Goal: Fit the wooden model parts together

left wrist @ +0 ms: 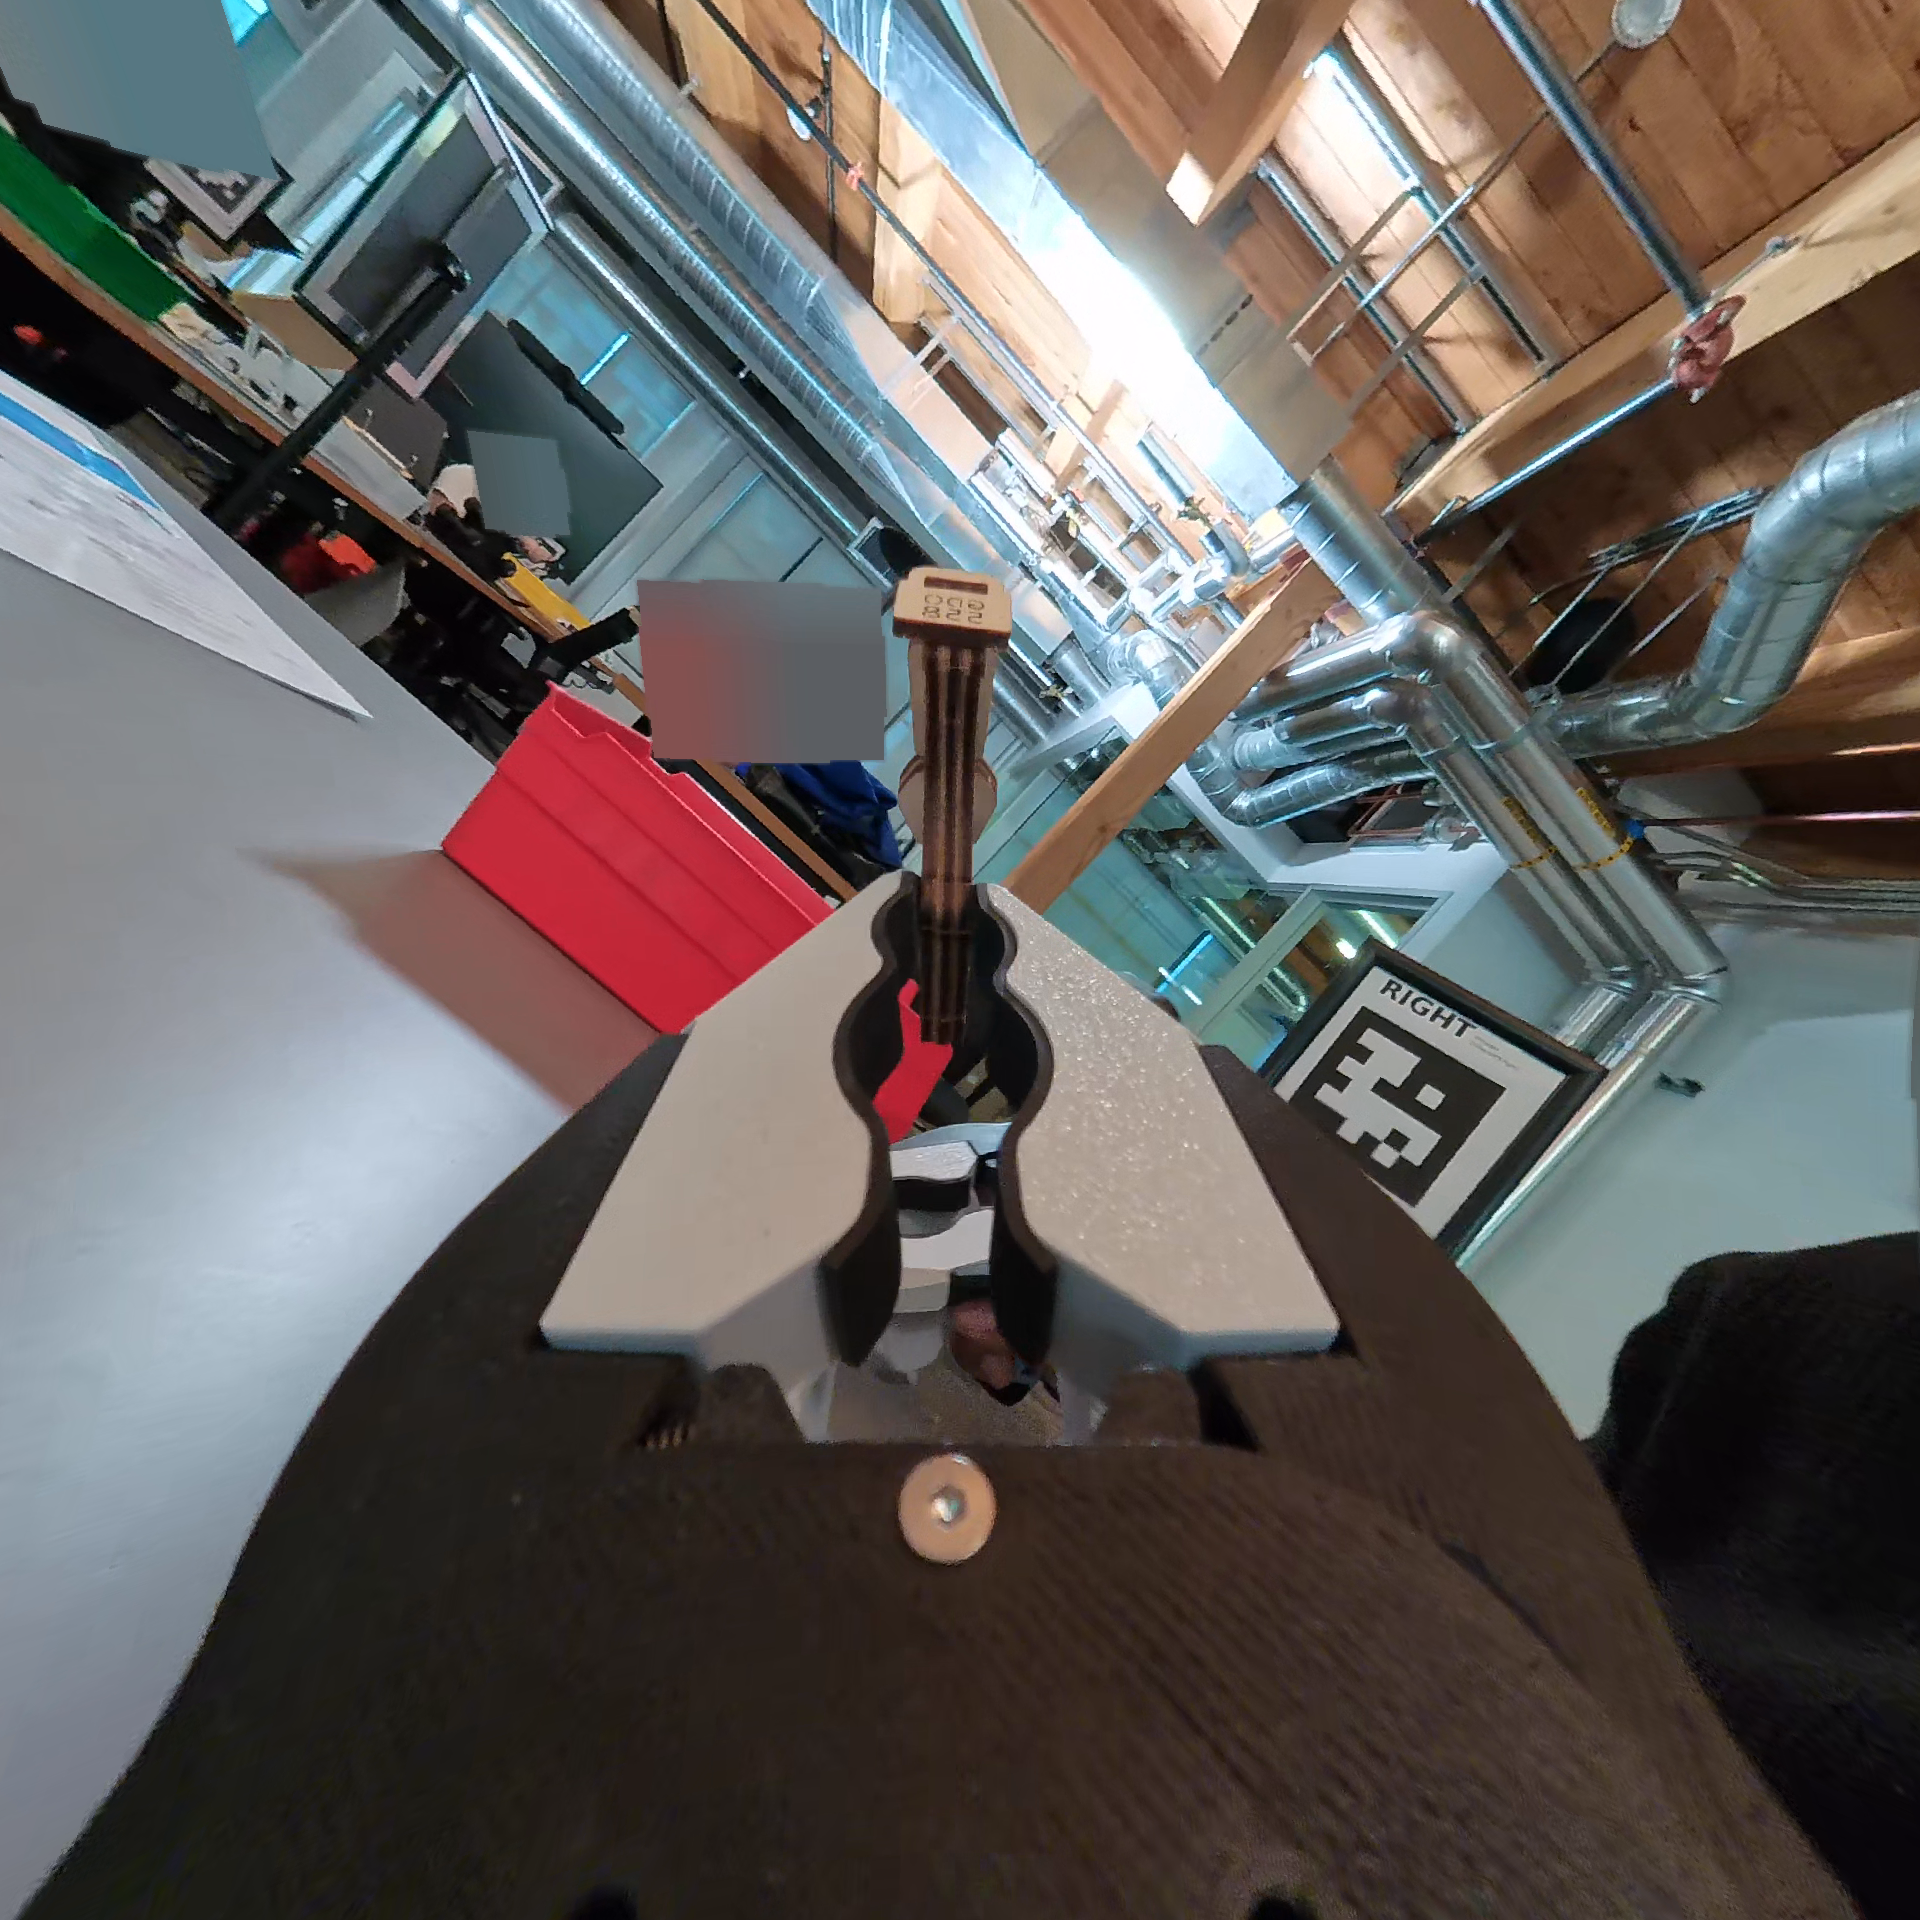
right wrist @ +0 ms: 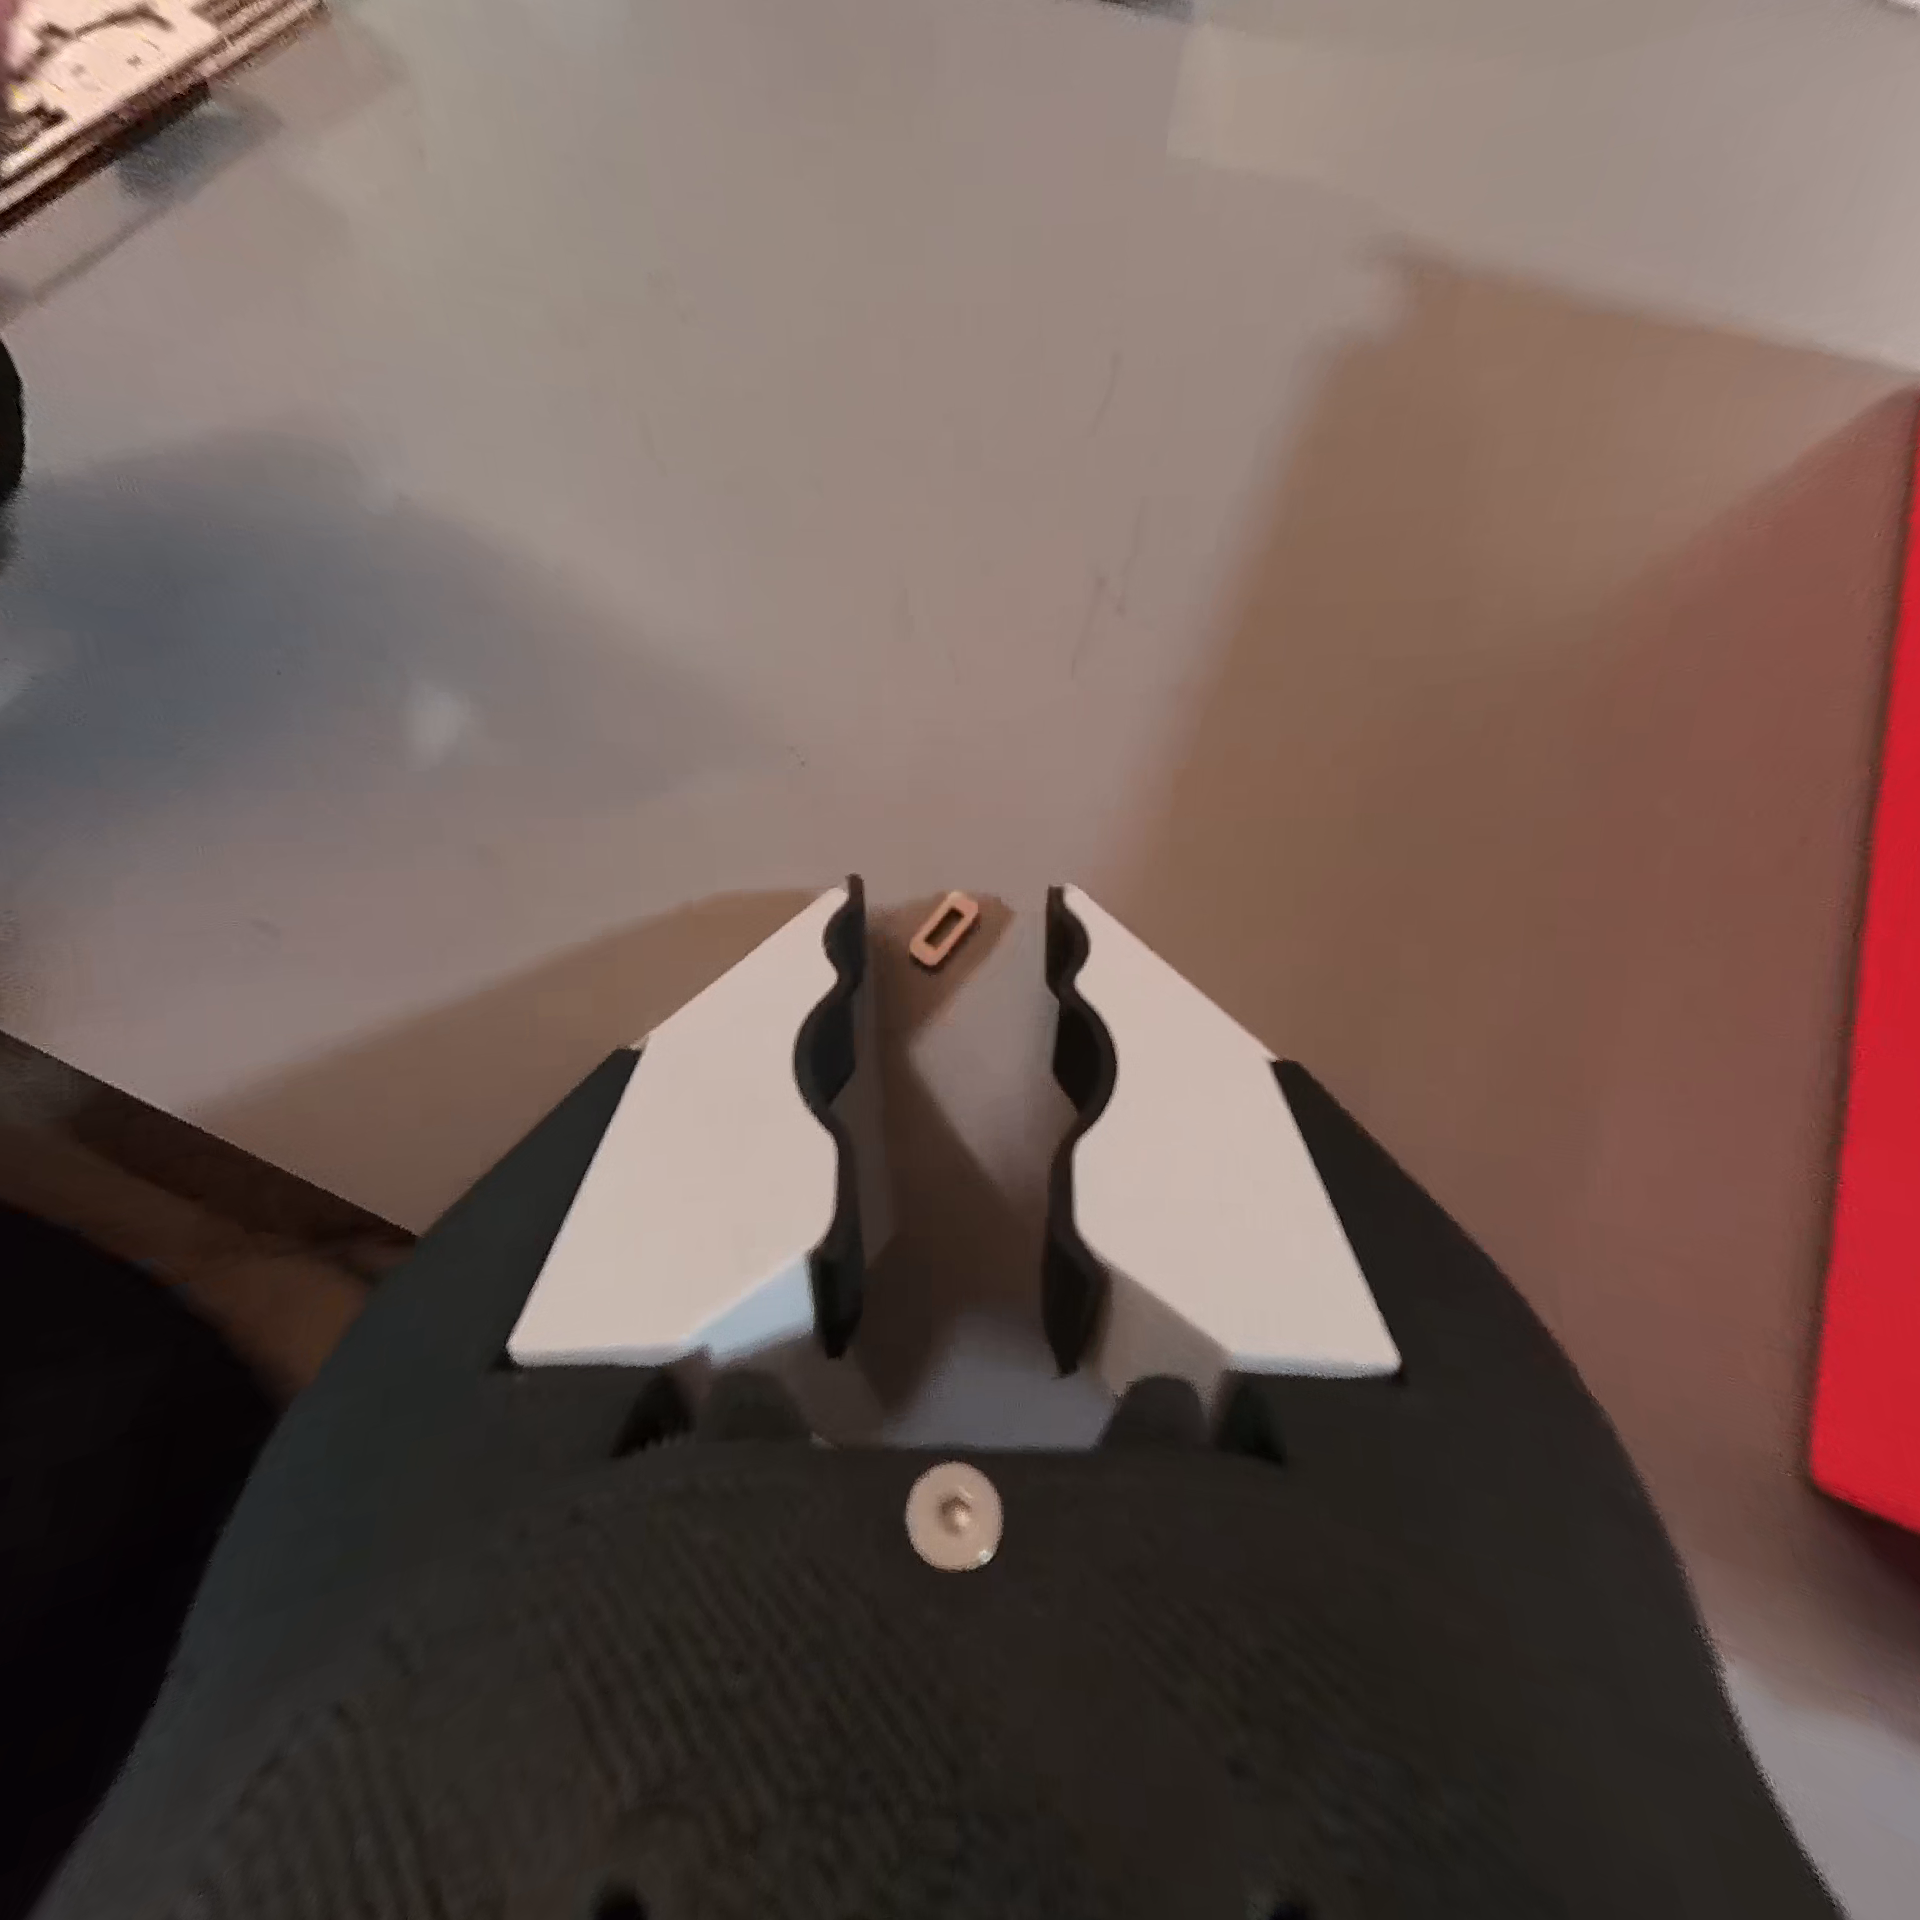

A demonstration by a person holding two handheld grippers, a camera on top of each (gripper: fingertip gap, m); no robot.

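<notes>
My left gripper (left wrist: 945, 899) is shut on a slim wooden model part (left wrist: 948, 748). The part is made of thin layered strips, with a small flat rectangular plate on its far end, and it sticks straight out past the fingertips, raised off the table. My right gripper (right wrist: 954, 896) is open and empty, pointing down at the grey table (right wrist: 727, 468). A tiny wooden ring-shaped piece (right wrist: 943, 926) with a slot in it lies flat on the table between the right fingertips, touching neither.
A red plastic bin (left wrist: 623, 873) stands on the table beyond the left gripper and shows at the right edge of the right wrist view (right wrist: 1870, 987). Laser-cut wooden sheets (right wrist: 94, 94) lie at the far left. A printed paper sheet (left wrist: 125, 540) lies on the table. The gap from one gripper's tips to the other's is roughly 20 cm.
</notes>
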